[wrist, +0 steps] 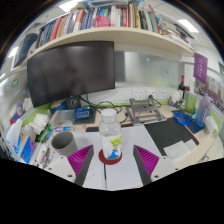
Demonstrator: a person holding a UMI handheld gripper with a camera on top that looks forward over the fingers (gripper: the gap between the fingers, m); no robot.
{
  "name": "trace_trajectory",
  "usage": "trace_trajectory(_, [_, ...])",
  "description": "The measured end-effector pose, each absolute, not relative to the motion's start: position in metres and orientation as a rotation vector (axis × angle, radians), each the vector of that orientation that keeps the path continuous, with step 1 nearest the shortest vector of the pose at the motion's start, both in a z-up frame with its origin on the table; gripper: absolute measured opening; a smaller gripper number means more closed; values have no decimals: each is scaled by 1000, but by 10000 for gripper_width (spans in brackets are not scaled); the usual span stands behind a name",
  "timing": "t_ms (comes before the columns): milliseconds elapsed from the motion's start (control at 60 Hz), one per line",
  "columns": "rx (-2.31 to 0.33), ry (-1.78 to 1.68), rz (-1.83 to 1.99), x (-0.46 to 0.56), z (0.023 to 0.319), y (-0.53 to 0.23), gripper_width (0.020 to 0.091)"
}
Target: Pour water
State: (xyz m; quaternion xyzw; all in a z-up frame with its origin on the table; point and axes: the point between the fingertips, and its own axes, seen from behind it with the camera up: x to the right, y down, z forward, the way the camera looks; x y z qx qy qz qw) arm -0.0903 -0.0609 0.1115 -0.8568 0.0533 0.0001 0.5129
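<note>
Cluttered desk with a monitor (70,70) and a bookshelf (100,18) at 12 o'clock. Water bottle (111,136) stands upright on the desk (120,172), between the spread fingers of the gripper (113,160), gaps either side, so nothing's gripped yet. Cup (64,143) sits at 9 o'clock of the bottle, nearby. I'd close squarely on the bottle's middle so it won't twist when tilted. Room looks free toward the cup; clutter crowds the far left edge, and a black mat (170,135) lies at 3 o'clock.

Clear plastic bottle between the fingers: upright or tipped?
Upright. The clear plastic bottle stands on a dark red coaster on the desk, cap on top, between the open fingers.
</note>
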Motion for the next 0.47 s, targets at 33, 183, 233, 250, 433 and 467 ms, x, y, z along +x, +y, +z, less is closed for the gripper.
trace_trajectory(33, [-2062, 135, -3, -92, 124, -68, 813])
trace_trajectory(183, [-2005, 137, -49, -89, 175, -90, 812])
trace_trajectory(233, [-1989, 144, -62, -87, 190, -94, 809])
trace_trajectory(250, [-1984, 148, -65, -87, 194, -96, 809])
trace_trajectory(433, [-1973, 161, -115, -78, 214, -111, 810])
trace_trajectory(467, [-1969, 167, -113, -77, 216, -113, 809])
